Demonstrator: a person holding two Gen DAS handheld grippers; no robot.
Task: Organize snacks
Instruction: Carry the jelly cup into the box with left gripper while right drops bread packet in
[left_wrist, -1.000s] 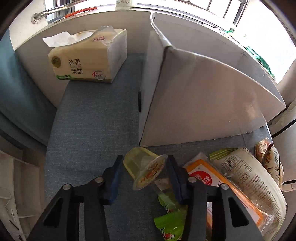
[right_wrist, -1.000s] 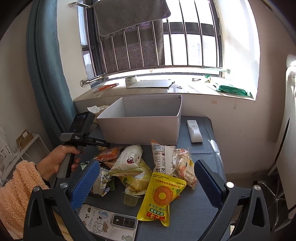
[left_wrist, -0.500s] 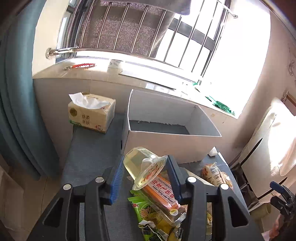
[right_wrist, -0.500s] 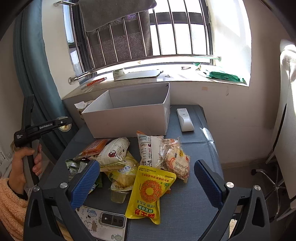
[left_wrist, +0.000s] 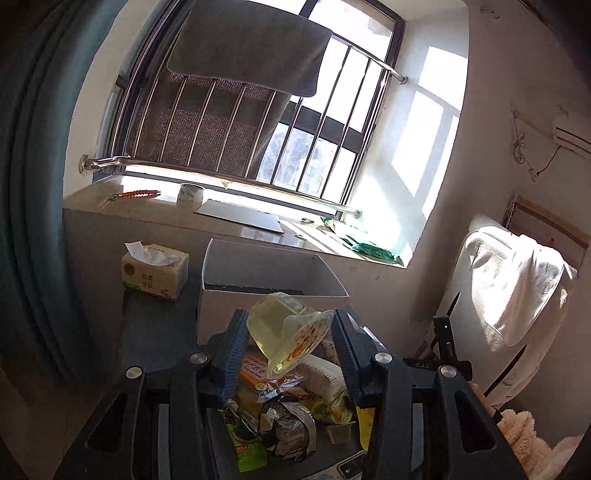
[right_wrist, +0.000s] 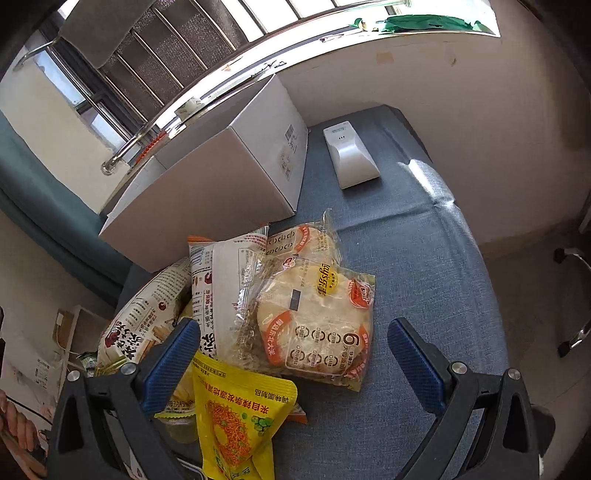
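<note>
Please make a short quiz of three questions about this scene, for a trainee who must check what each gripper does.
1. True or false: the left gripper is shut on a jelly cup.
2. The right gripper is: A open, B shut on a bag.
3. What white container stands behind the snack pile?

Key: 1 true; 2 A; 3 the cardboard box.
</note>
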